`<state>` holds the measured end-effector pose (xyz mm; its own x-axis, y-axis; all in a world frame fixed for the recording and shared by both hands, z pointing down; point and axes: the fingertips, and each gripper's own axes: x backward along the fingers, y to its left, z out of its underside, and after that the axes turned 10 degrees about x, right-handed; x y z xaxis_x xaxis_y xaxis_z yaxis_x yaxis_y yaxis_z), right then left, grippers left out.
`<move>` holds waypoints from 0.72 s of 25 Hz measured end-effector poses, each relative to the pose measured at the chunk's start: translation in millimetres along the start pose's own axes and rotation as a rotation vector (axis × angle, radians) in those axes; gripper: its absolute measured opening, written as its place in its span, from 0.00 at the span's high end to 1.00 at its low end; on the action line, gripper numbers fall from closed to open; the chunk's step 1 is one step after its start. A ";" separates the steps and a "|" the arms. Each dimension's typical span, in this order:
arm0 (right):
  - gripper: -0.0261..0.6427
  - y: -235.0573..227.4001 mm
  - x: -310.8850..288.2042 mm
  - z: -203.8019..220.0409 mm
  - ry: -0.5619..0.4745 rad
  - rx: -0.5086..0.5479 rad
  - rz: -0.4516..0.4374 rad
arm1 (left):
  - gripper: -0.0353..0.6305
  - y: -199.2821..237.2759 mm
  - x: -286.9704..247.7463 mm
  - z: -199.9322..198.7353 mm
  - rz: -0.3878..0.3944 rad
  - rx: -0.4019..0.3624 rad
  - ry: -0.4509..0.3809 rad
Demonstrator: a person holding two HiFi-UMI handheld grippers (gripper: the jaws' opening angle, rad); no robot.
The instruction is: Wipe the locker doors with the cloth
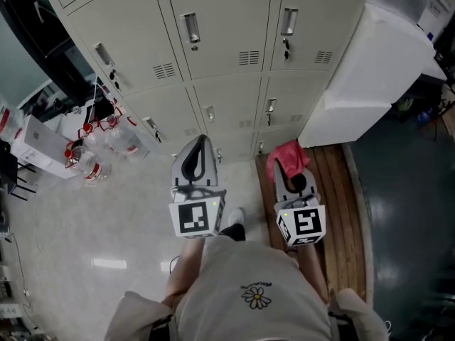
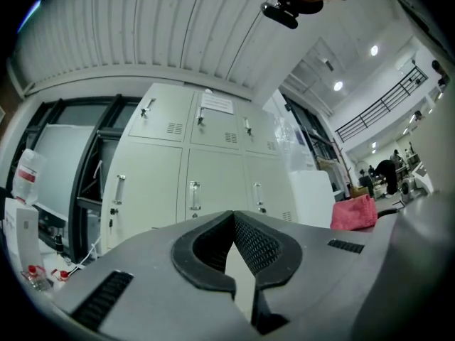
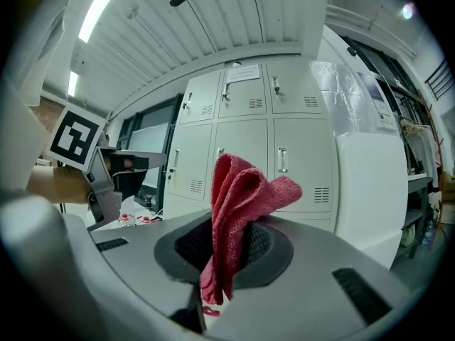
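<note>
A bank of cream locker doors (image 1: 220, 55) with metal handles stands ahead of me; it also fills the left gripper view (image 2: 192, 169) and the right gripper view (image 3: 249, 141). My right gripper (image 1: 286, 163) is shut on a folded red cloth (image 1: 288, 156), which sticks up between its jaws (image 3: 238, 204). The cloth hangs short of the lockers, touching none. My left gripper (image 1: 200, 145) is shut with nothing in it (image 2: 232, 222), tips pointing at the lower doors. The red cloth (image 2: 353, 212) shows at the right edge of the left gripper view.
A white cabinet (image 1: 370, 77) stands right of the lockers, beside a wooden pallet (image 1: 341, 190). Several plastic water bottles (image 1: 96, 155) and white boxes (image 1: 39, 144) sit on the floor at the left. My shoes (image 1: 234, 222) are on the pale floor below.
</note>
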<state>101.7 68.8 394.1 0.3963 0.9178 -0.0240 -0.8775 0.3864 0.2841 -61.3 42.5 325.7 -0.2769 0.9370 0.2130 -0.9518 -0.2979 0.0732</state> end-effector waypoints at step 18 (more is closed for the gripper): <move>0.90 -18.2 -171.7 -47.2 -0.062 0.107 -0.043 | 0.92 82.0 -138.7 -11.4 0.010 0.060 -0.016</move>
<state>36.9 -91.5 347.9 0.4513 0.8921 0.0198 -0.8270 0.4098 0.3850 -102.4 -109.7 291.0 -0.2835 0.9310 0.2299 -0.9393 -0.3179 0.1292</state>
